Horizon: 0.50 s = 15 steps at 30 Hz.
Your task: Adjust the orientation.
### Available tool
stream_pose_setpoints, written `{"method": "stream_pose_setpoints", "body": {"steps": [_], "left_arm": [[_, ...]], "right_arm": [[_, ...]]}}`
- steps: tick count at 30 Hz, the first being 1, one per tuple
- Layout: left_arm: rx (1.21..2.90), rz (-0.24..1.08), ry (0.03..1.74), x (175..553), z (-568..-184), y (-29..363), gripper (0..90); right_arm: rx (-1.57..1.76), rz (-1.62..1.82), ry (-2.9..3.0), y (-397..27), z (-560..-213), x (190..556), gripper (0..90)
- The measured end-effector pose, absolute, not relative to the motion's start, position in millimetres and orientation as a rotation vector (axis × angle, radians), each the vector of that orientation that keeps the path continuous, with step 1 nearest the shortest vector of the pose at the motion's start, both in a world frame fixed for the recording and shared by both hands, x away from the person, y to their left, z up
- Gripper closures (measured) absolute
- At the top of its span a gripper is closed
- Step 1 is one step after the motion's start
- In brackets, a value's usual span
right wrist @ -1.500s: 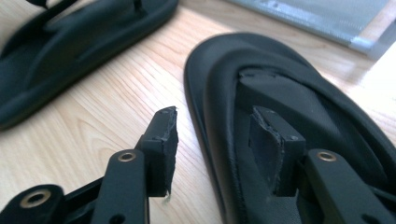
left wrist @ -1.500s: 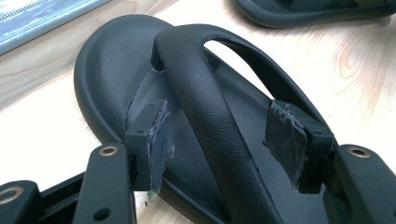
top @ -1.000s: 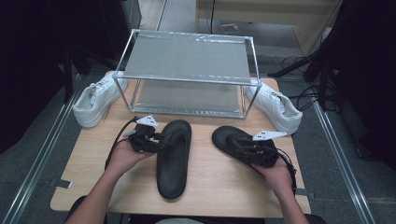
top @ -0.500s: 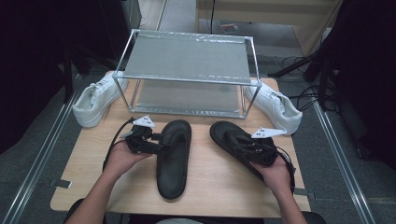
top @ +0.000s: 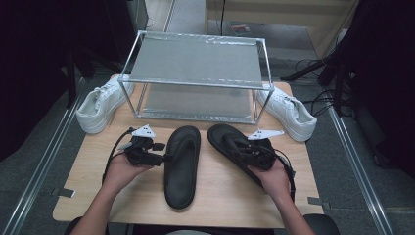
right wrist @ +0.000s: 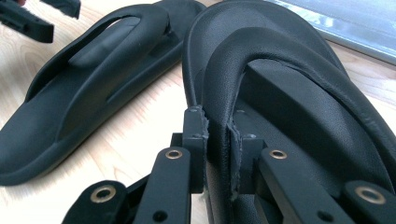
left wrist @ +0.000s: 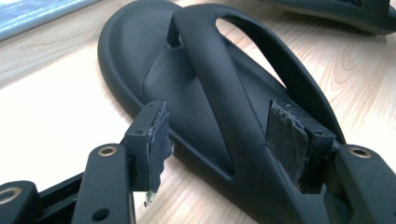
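Left gripper (top: 164, 157): at the left edge of the left sandal (top: 182, 164); fingers (left wrist: 156, 140) spread, one on each side of the sandal's side strap, not pressing it. Lower part of the gripper is cut off at the bottom of the left gripper view.
Right gripper (right wrist: 218, 140): fingers pinching the strap of the right sandal (top: 234, 147), pads tight on both faces of it. In the high view the hand and gripper body cover the pinch.
Left sandal: flat on the bench (top: 220, 196), toe toward the rack, heel toward the person; in the left gripper view the heel end is out of frame.
Right sandal: angled, toe toward the rack's near right corner; heel end hidden under the right hand (top: 274, 176); cannot tell whether the sole touches the bench.
Sandal gap: just beside each other at the toes, not touching.
Rack (top: 195, 78): metal-framed, two shelves, at the back of the bench; lower shelf partly hidden by the top one.
Left sneaker (top: 100, 105): white, left of the rack, toe partly behind the rack's post.
Right sneaker (top: 288, 111): white, right of the rack, near the bench edge.
Person: forearms come in from the bottom, cut off by the frame.
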<state>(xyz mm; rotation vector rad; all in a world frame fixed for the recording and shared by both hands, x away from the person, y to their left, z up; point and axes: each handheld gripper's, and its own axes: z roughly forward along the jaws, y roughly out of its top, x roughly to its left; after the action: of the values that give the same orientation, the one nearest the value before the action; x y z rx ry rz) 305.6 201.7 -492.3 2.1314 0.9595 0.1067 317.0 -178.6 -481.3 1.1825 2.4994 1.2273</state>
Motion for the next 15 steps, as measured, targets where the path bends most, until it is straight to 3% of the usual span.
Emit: {"method": "stream_pose_setpoints", "body": {"steps": [15], "left_arm": [[2.115, 0.122, 1.010, 289, -496, 213, 39.1]], "right_arm": [[1.223, 1.147, 2.540, -149, -497, 339, 80.6]]}}
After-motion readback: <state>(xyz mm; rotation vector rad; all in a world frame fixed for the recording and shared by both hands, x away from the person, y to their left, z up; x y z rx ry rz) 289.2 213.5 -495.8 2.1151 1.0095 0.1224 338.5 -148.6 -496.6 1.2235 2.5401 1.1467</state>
